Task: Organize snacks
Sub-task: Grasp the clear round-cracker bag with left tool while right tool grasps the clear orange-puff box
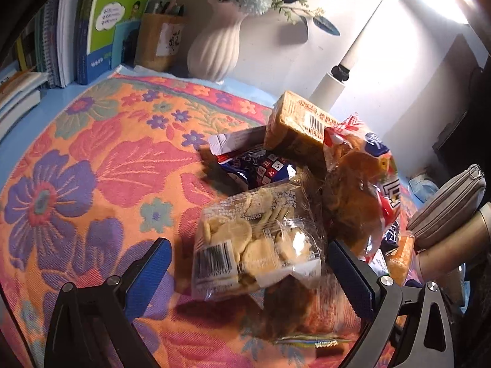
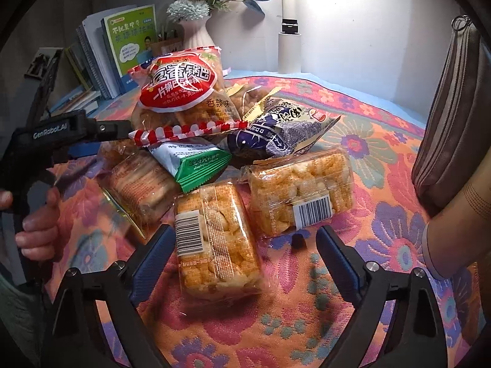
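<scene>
Left wrist view: the left gripper [image 1: 250, 271] is standing with jaws wide apart around a clear bag of pale round crackers [image 1: 256, 240] at lower centre, the pads not pressing it. Beyond, at centre right, a red-and-white bag [image 1: 360, 190], a blue packet [image 1: 260, 168] and an orange block [image 1: 297, 122] are piling on the floral cloth [image 1: 92, 168]. A white vase [image 1: 216, 47] and books [image 1: 101, 21] are standing at the top.

Right wrist view: the right gripper [image 2: 242, 263] is also gaping, its jaws flanking a puffed-rice block [image 2: 214, 236] at lower centre without squeezing. A second block [image 2: 302, 191] is lying just right; a green packet [image 2: 196, 162] is sitting behind.
</scene>
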Demonstrator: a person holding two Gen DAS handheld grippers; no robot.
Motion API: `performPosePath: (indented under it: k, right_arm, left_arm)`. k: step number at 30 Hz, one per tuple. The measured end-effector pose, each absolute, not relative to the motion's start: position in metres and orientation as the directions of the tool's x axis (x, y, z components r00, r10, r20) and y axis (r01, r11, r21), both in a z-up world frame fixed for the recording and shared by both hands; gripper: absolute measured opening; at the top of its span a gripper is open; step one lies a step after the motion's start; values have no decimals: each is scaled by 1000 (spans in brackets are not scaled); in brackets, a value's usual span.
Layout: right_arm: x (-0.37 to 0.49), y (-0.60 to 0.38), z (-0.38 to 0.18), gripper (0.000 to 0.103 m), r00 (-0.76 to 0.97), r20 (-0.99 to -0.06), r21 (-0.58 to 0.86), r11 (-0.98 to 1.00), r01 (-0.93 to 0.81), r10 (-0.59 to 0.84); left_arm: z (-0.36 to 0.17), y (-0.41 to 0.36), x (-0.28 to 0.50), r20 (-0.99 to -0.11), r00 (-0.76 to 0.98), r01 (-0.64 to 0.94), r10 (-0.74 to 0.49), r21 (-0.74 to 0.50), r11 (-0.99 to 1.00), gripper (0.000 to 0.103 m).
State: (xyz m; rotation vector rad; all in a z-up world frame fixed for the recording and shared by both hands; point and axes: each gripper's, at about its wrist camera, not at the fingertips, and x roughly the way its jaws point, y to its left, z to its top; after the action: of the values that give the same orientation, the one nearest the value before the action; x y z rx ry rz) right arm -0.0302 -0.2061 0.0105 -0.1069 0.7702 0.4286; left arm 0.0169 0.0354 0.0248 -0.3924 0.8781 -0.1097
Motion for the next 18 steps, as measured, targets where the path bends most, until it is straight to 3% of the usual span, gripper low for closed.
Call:
performPosePath:
  k: [3, 7, 10, 11, 18]
  right_arm:
    - [-27, -201, 8, 78, 613, -710, 64, 898, -435, 347]
    - [-27, -201, 7, 61, 596, -712, 81, 886, -457, 373]
    - [-29, -201, 9, 57, 602, -702, 84, 883, -461, 381]
    - [-30, -200, 10, 51, 601, -700, 85, 880, -467, 386]
    - [-36, -205, 14, 47, 603, -689, 104, 878, -467, 402]
  left_arm:
    - [17, 31, 25, -740, 609, -57, -287, -401, 914, 86]
    - [17, 25, 23, -737, 627, -54, -252, -363, 930, 82]
    - [19, 23, 20, -733, 638, -48, -237, -345, 937, 76]
    - [19, 23, 18, -732, 640, -47, -234, -341, 939, 74]
    - [27, 21, -3, -715, 664, -24, -218, -313, 949, 70]
